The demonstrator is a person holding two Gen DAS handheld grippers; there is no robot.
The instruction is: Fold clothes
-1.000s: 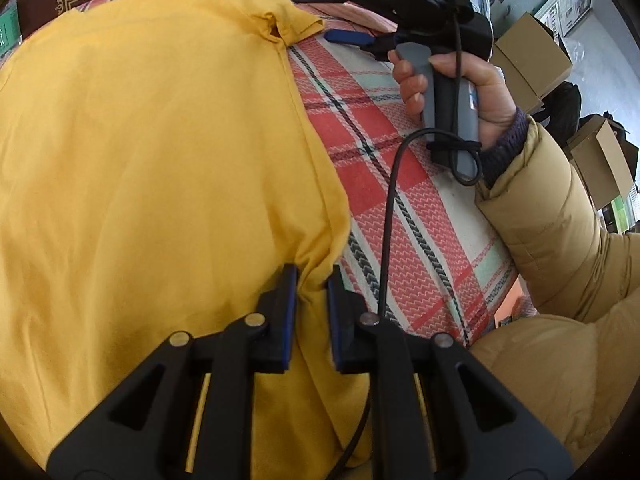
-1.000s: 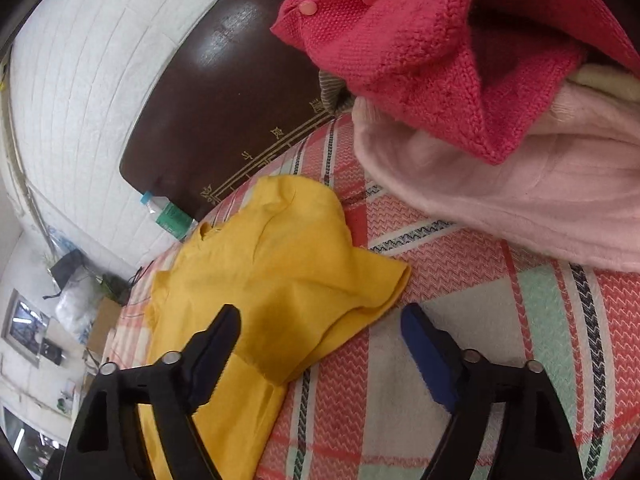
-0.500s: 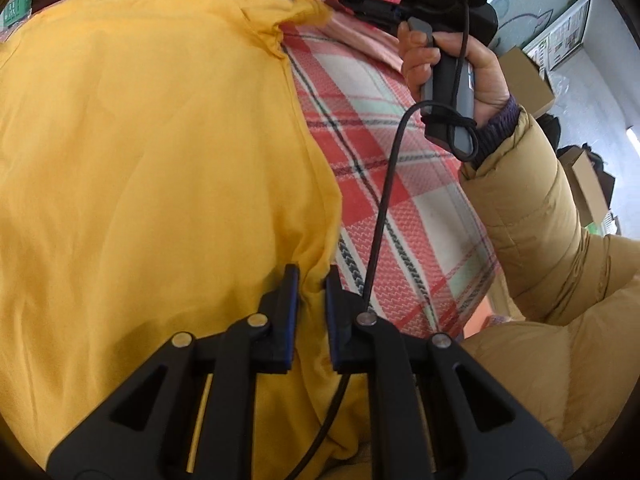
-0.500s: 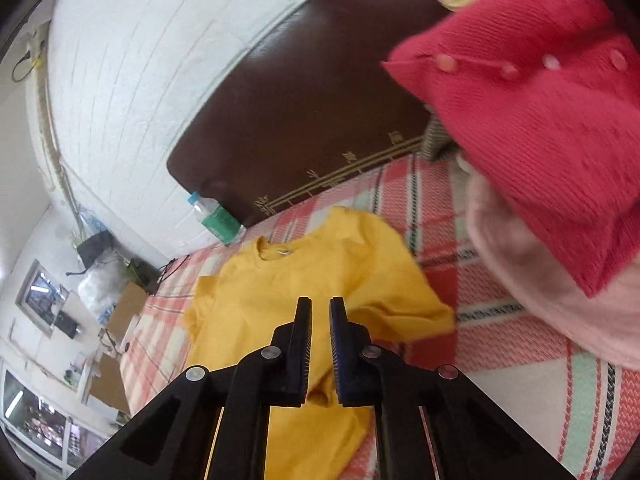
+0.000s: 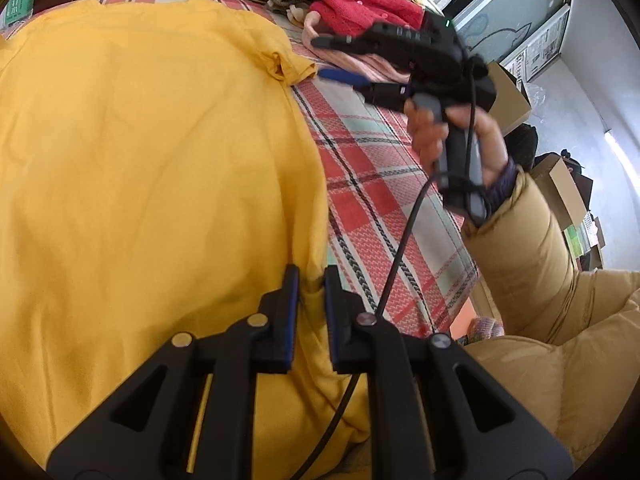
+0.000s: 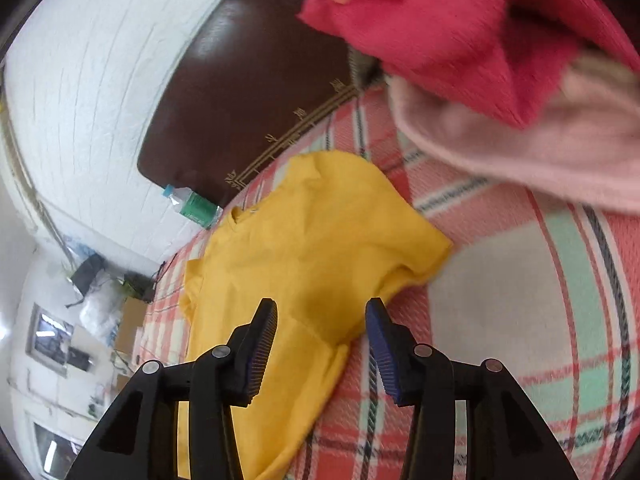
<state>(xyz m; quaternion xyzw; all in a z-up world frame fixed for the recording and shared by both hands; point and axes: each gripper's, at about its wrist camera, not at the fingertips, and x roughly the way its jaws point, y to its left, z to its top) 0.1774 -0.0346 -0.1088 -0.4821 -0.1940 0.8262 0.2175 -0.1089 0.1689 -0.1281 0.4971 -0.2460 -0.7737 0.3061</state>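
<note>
A yellow T-shirt [image 5: 152,168] lies spread on a red plaid bedspread [image 5: 380,184]. My left gripper [image 5: 311,292] is shut on the shirt's right side edge near the hem. My right gripper [image 6: 322,332] is open, hovering just above the shirt's right sleeve [image 6: 384,256], with nothing between its fingers. In the left wrist view the right gripper [image 5: 340,58] shows beside that sleeve [image 5: 288,65], held by a hand. The shirt's collar [image 6: 240,212] points toward the headboard.
A pile of red [image 6: 460,40] and pink [image 6: 520,152] knitwear lies at the bed's far right, also in the left wrist view [image 5: 360,4]. A dark brown headboard [image 6: 248,88] and a water bottle [image 6: 192,204] sit behind. Cardboard boxes [image 5: 508,92] stand beside the bed.
My right gripper was open, shut half a second ago over the sleeve, and is open again with the sleeve lying flat. My left gripper kept its grip on the shirt edge.
</note>
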